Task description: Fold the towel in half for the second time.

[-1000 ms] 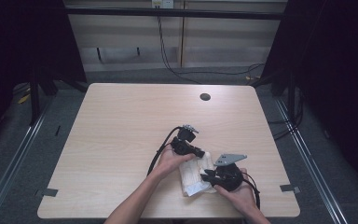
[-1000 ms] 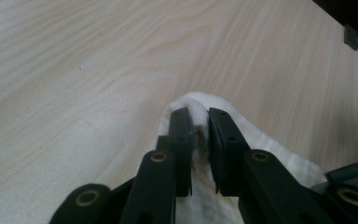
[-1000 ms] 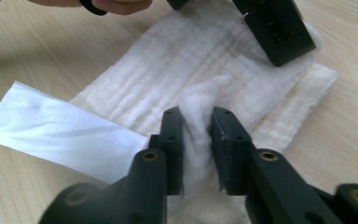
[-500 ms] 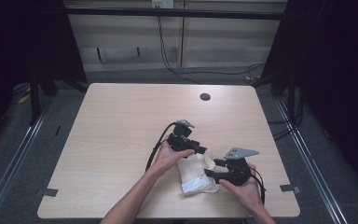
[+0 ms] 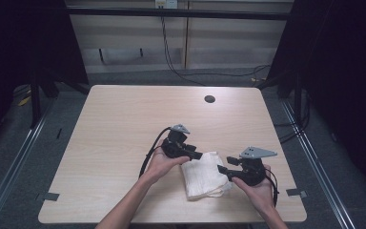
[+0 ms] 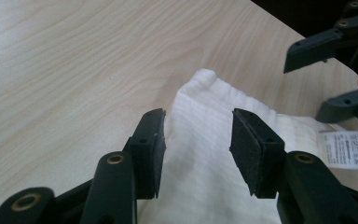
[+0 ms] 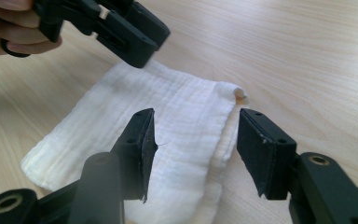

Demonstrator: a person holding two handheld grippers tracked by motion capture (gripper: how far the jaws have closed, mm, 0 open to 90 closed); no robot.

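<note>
A folded white cloth [image 5: 205, 175] lies flat on the wooden table [image 5: 124, 124] near the front edge. My left gripper [image 5: 194, 155] hovers at the cloth's far left corner, jaws open with nothing between them; in the left gripper view the cloth [image 6: 214, 154] and its printed label [image 6: 349, 149] lie under my left gripper [image 6: 196, 149]. My right gripper [image 5: 223, 171] stands at the cloth's right edge, open and empty. In the right gripper view my right gripper [image 7: 193, 149] straddles the cloth's [image 7: 135, 126] near edge, and the left gripper [image 7: 142, 44] shows above the cloth's far corner.
A dark round hole [image 5: 209, 99] sits in the table near its far edge. Black cables trail from both grippers. The table's front edge is close behind the hands. Dark floor, metal rails and a wall with wires surround the table.
My right gripper has drawn back rightward off the cloth to its right edge. The left gripper shifted slightly right to the far corner. The cloth now lies flat and folded.
</note>
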